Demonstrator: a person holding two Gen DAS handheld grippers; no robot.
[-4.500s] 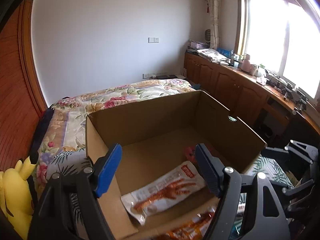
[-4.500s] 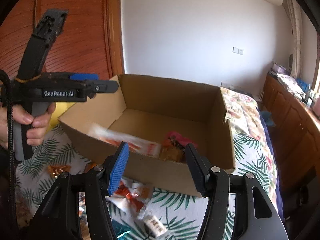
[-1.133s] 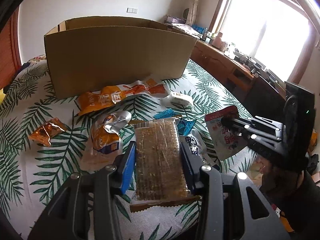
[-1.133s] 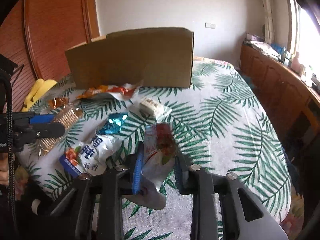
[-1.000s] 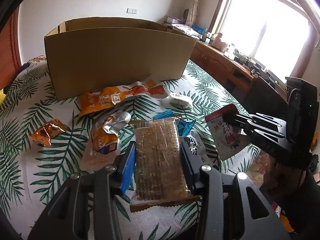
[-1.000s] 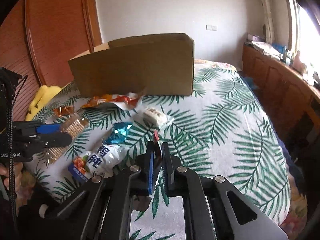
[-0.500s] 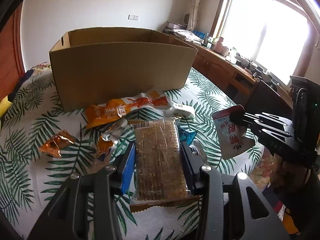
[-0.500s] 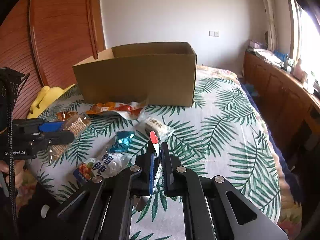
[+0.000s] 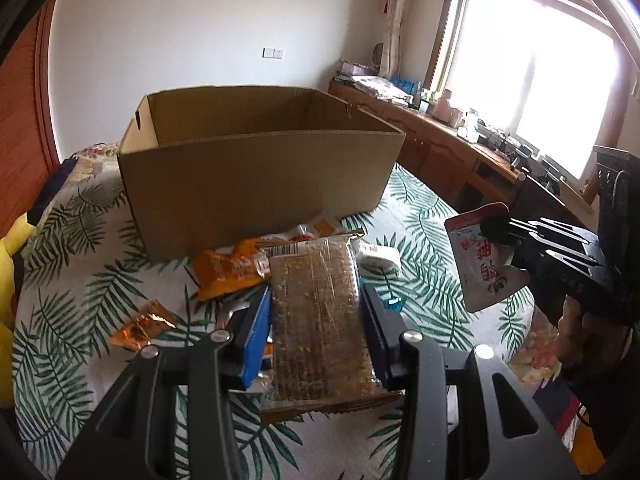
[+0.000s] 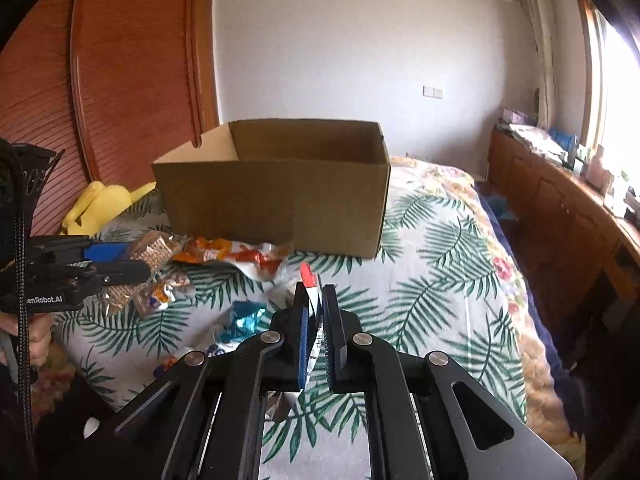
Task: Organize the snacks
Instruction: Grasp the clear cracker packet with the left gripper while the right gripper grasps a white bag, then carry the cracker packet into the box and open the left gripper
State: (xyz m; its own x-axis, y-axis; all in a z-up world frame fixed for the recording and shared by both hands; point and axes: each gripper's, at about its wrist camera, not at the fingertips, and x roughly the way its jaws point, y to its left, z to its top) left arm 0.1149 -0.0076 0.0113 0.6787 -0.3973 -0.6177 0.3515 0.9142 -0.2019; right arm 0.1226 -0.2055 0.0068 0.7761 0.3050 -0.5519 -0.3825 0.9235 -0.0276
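Left hand-held gripper | tilted down, clamping cracker pack | above bedspread

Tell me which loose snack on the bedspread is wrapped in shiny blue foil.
The small crinkled blue packet beside the right gripper; the others are orange, white or copper.

Left gripper: matte black plastic frame with long cut-out slots, one round silver screw on each linkage arm.
Left pads: flat blue liners on the inner face of each black finger.
Left side plate: white "GenRobot.AI" lettering, seen from the right wrist view.
Cable: thin black braided cord running down past the left handle.
Right gripper: same black build, four silver screw heads, angular window cut in the outer arm.
Right pads: blue liner with a ridged edge.
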